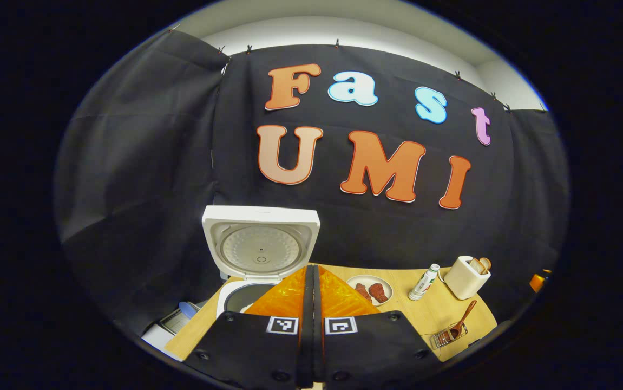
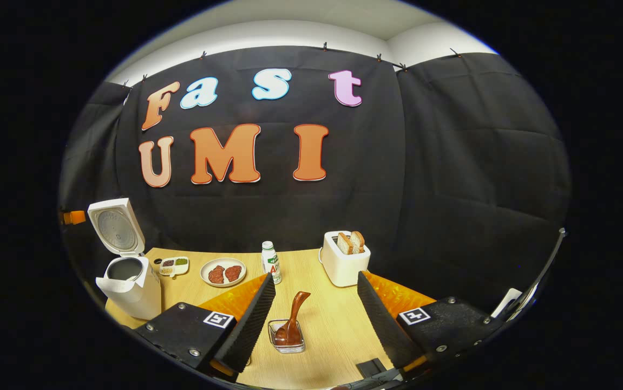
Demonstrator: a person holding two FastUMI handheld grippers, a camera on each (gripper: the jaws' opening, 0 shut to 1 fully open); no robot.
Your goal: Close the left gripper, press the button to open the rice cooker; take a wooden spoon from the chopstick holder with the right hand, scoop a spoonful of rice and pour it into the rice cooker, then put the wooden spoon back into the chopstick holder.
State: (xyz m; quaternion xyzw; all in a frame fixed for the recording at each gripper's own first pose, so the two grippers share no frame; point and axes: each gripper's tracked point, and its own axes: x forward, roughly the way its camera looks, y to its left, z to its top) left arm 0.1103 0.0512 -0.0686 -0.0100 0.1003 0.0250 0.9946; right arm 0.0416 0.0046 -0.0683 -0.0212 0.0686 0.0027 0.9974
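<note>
right gripper jaws apart | wooden spoon in chopstick holder

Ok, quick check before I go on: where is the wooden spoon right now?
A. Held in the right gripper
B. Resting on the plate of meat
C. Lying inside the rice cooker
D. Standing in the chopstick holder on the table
D. The wooden spoon stands in the chopstick holder on the table, between the open fingers of the right gripper, which touch neither.
</note>
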